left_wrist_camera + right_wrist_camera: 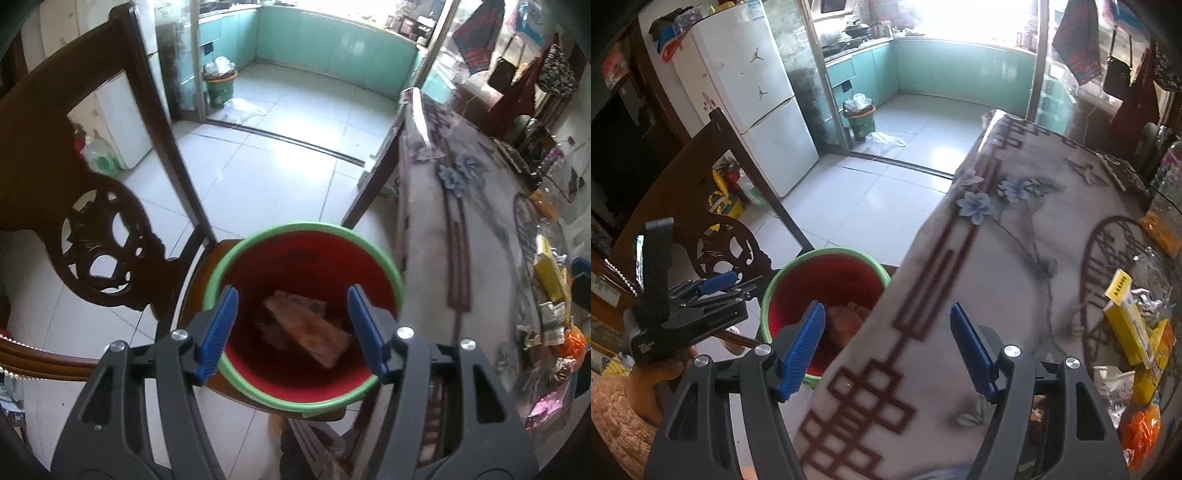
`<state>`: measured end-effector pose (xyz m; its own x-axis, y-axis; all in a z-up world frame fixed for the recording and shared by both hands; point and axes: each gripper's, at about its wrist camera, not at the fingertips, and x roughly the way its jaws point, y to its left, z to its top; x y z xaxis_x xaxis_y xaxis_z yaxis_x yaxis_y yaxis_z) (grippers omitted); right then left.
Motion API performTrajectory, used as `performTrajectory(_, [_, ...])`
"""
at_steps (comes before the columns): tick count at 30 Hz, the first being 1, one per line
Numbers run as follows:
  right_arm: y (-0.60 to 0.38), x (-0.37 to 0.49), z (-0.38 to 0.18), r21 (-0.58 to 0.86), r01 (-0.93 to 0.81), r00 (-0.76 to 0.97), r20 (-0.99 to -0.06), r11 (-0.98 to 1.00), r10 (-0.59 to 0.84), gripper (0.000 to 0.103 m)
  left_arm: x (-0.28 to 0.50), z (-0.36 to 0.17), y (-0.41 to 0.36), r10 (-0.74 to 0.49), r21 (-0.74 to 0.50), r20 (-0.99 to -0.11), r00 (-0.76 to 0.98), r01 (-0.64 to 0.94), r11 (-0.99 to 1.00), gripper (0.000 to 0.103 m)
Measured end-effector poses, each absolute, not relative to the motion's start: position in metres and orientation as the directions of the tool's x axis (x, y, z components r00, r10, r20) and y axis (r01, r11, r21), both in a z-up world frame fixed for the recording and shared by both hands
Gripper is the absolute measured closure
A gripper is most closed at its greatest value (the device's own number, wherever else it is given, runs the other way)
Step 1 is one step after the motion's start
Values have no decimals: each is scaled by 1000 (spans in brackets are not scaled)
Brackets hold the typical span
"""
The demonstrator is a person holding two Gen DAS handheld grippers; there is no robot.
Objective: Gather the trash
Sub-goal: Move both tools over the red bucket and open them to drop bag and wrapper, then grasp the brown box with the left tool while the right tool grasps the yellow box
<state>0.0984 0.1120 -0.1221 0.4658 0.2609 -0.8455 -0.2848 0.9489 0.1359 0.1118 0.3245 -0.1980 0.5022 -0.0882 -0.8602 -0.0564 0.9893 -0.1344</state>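
The room opened at the far side onto a kitchen with teal cabinets, a white refrigerator on the left and pale floor tiles. The counter, under a flowered cloth, filled the right; a carved wooden chair stood on the left. Between them sat the red bucket with a green rim, seemingly on the chair seat, though the view was poor there. It held flattened wrappers. More trash lay on the counter's near right: a yellow box and an orange wrapper.

The left gripper hung over the bucket's mouth, jaws spread wide and holding nothing. The right gripper hovered over the counter's left edge, likewise spread and empty.

The likeliest trouble: a gripper clipping the rim could tip the bucket off its perch, or a light wrapper could slip from the jaws while crossing the gap.
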Motion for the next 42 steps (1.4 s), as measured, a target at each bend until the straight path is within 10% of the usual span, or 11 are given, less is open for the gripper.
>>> performTrajectory(27, [-149, 116, -151, -32, -339, 413, -903, 940, 119, 38, 39, -168, 72, -247, -269, -839, 485, 24, 963, 26])
performTrajectory(31, [-167, 146, -176, -33, -368, 348, -932, 929, 105, 57, 34, -176, 47, -252, -281, -856, 451, 1, 960, 20])
performTrajectory(42, [-170, 179, -226, -62, -453, 253, -966, 890, 61, 59, 36, -194, 28, -220, -269, -892, 394, -73, 960, 20])
